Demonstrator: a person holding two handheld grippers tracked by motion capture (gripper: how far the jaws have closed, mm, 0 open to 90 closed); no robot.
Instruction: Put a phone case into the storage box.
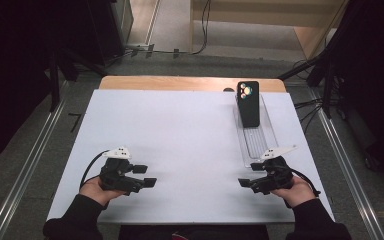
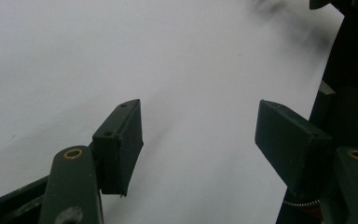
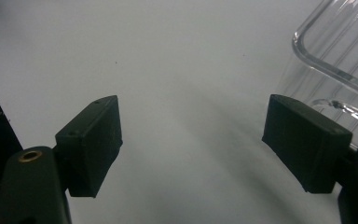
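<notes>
A black phone (image 1: 248, 103) lies camera side up at the far end of a clear plastic tray (image 1: 258, 142) on the right of the white table top (image 1: 180, 135). My left gripper (image 1: 145, 176) rests low at the front left, jaws wide apart and nothing between them; the same open left gripper (image 2: 198, 135) hangs over bare white surface. My right gripper (image 1: 246, 179) sits at the front right, just in front of the tray's near end, pointing left. In its own view the right gripper (image 3: 193, 140) is open and empty, with the tray's rounded corner (image 3: 335, 51) beside its right jaw.
The white sheet covers a wooden table whose far edge (image 1: 190, 82) shows beyond it. Metal rails (image 1: 30, 155) run along both sides on the floor. Cables (image 1: 200, 30) and dark equipment stand past the table's far side.
</notes>
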